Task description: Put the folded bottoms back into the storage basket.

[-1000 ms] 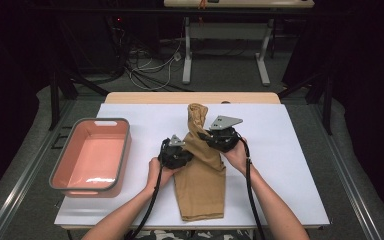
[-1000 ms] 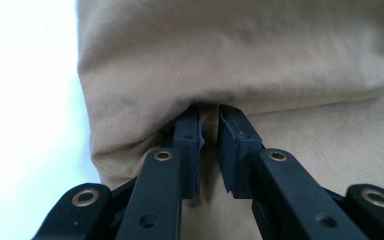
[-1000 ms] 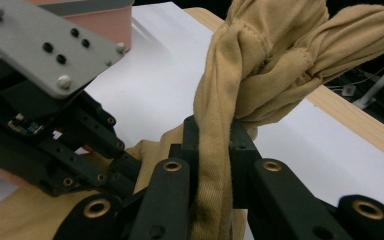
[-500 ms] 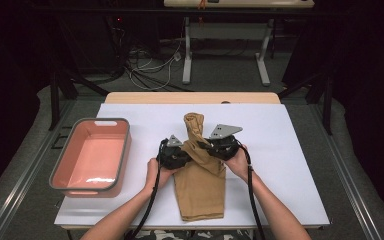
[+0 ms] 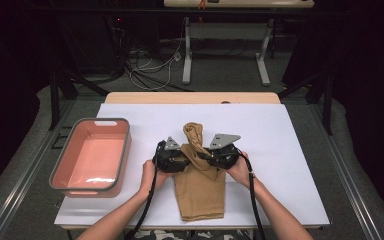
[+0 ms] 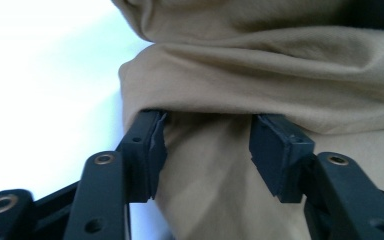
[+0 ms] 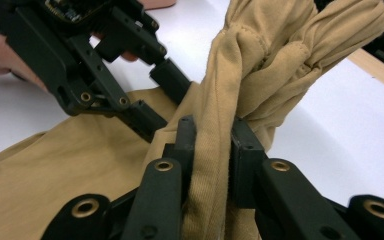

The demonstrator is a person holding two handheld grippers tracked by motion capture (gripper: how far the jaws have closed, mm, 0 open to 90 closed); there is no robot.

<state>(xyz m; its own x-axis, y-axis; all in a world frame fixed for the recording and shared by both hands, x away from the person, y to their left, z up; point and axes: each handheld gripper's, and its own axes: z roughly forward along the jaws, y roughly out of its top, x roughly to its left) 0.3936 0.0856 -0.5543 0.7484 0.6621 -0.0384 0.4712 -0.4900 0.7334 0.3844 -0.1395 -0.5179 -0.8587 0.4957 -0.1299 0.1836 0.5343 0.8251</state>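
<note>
A tan cloth (image 5: pixel 200 187) lies at the middle of a white worktop (image 5: pixel 290 150), in front of a person's two forearms. Its near part is flat; its far part is bunched and twisted into an upright rope.

The right hand-held gripper (image 7: pixel 212 150) is clamped on that twisted rope — fabric fills the gap between its jaws. The left hand-held gripper (image 6: pixel 205 150) has just been opening: its jaws stand half apart, cloth lies between them, and the pads do not press on it.

A pink bin (image 5: pixel 91 157) sits well to the left.

The step in hand looks like gathering or folding the cloth — the left has let go. Next, it probably needs a fresh grip lower on the fabric while the right holds firm.
</note>
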